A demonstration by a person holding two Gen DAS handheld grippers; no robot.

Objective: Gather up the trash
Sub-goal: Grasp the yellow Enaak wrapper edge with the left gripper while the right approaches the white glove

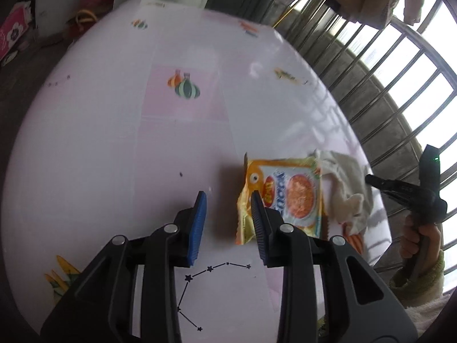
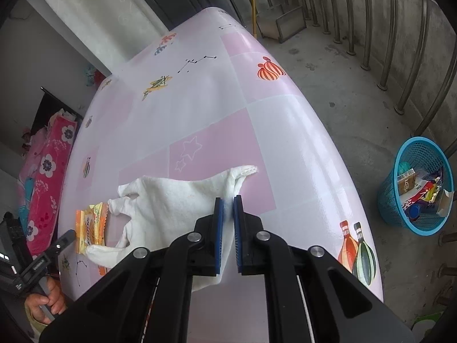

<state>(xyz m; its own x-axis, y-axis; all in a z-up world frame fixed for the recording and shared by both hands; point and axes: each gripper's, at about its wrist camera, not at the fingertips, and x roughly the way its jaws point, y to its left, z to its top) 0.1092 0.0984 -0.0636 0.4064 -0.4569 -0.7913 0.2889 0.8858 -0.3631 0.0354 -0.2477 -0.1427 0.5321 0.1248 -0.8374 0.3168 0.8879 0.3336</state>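
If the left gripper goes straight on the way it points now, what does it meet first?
Most likely the bare tablecloth. The left gripper is open and points down at it. The orange snack wrapper lies just beside its right finger, so that finger may touch it; depth is unclear.

A home balcony is indicated: a table covered in pink-and-white patterned vinyl cloth (image 2: pixel 217 131) is set on a bare concrete floor (image 2: pixel 342 85), enclosed by a metal bar railing (image 1: pixel 380 65).

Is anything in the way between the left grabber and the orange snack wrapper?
No. The left gripper is open right at the wrapper, one finger in front of its edge. The white cloth lies beside it, pinched by the right gripper.
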